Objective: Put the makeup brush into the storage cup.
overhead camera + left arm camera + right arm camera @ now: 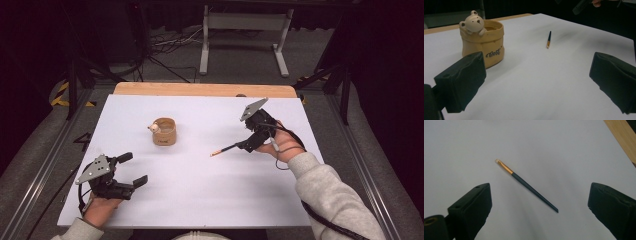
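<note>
A white sheet (200, 190) is lying on the table (200, 89), whose far edge is showing behind it. A pot with a bear figure (164, 131) is standing on the sheet, left of centre and toward the far side. A brush (223, 149) is lying flat on the sheet to the pot's right, well apart from it. The right gripper (250, 142) is hanging just over the brush's right end, its 2 jaws spread either side of the handle. The left gripper (132, 170) is sitting at the near left, in front of the pot, jaws parted.
</note>
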`<state>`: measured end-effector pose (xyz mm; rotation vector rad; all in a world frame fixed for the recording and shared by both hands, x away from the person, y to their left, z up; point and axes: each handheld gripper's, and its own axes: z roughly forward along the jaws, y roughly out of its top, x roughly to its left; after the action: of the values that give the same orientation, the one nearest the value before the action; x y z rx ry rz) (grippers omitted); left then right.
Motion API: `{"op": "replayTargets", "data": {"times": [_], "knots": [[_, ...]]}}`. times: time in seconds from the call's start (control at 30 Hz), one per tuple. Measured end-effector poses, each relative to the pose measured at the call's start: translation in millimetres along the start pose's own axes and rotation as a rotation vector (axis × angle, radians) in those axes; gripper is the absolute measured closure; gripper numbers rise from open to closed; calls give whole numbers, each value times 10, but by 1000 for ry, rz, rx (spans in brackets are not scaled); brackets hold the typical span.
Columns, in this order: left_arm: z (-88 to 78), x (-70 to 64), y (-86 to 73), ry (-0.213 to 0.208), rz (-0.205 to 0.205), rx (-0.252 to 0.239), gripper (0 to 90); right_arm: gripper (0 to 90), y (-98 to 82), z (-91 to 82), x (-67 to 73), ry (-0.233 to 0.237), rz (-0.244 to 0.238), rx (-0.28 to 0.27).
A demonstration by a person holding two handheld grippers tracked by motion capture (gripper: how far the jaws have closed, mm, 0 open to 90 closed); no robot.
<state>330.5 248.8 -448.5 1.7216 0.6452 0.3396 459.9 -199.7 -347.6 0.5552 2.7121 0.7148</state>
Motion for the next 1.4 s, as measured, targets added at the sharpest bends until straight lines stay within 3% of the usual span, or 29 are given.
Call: {"op": "replayTargets", "data": {"times": [0.57,0.9,1.07,1.4], "knots": [[6,1,-3,-2,-4,3,16,97,240,189,-115,58,-87,162],[15,4,-9,-4,-6,9,16,203,248,368,-190,89,-163,234],[14,6,-9,-6,-7,11,16,216,210,487,-207,105,-174,284],[24,14,-17,-14,-12,14,17,214,176,610,-272,123,-177,306]]}}
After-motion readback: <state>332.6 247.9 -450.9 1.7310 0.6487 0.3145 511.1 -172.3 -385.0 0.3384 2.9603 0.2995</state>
